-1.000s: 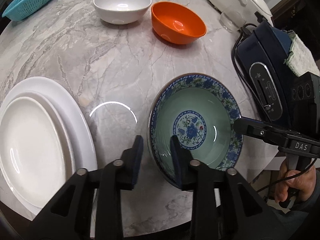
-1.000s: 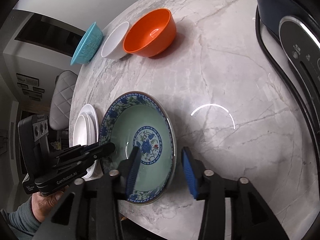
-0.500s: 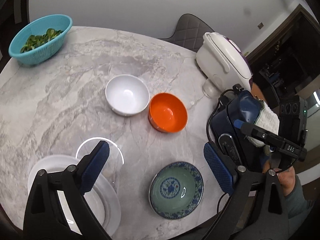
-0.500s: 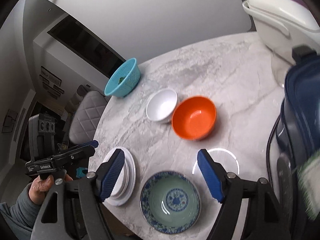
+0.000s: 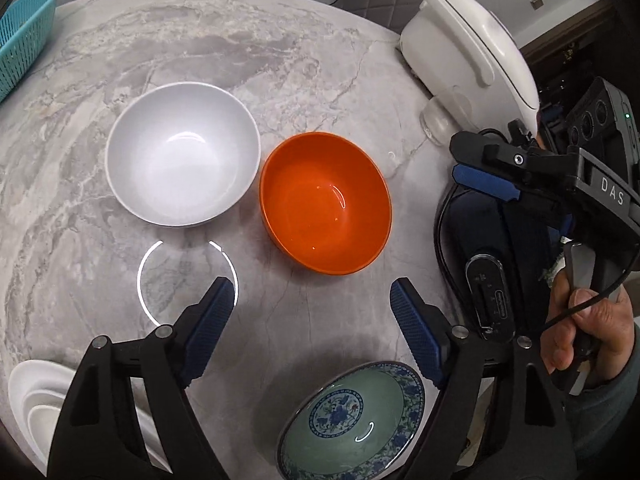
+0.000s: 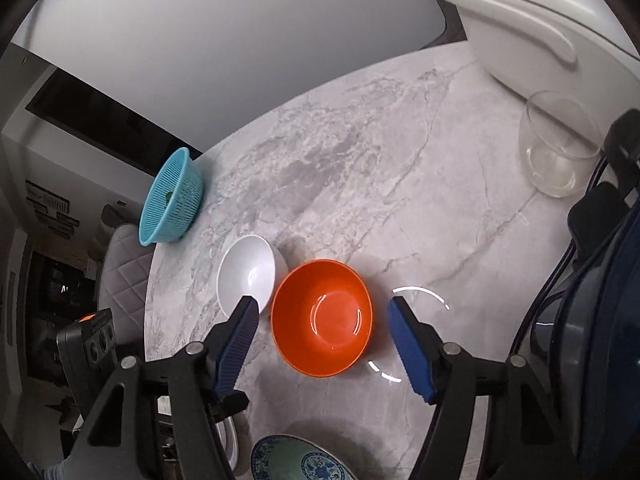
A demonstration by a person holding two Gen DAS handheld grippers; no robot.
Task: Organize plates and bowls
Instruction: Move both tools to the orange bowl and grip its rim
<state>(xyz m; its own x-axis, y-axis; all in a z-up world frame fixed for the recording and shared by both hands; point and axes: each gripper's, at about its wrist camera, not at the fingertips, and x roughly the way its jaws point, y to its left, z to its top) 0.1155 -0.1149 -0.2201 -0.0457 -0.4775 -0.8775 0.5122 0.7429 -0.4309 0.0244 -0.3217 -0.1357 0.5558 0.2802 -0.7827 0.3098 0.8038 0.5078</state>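
An orange bowl (image 5: 326,202) and a white bowl (image 5: 182,154) stand side by side on the marble table (image 5: 280,60). My left gripper (image 5: 309,294) hovers just short of the orange bowl, its jaws wide and closing, nothing between them. My right gripper (image 6: 322,304) hangs above the orange bowl (image 6: 320,340), which shows between its closing jaws; the pads do not touch it. The white bowl (image 6: 246,272) lies left of it. A blue-patterned green bowl (image 5: 352,420) sits at the near edge, white stacked plates (image 5: 32,400) at the lower left.
A white rice cooker (image 5: 468,36), a clear glass (image 6: 556,152) and a dark blue appliance (image 5: 492,240) with its cable crowd the right side. A teal basket (image 6: 172,196) stands at the far left edge. A hand (image 5: 580,320) holds the right gripper's handle.
Both grippers left the patterned bowl's rim, spread their jaws and rose. They have since come forward over the orange and white bowls, with the jaws somewhat narrower than half a second ago.
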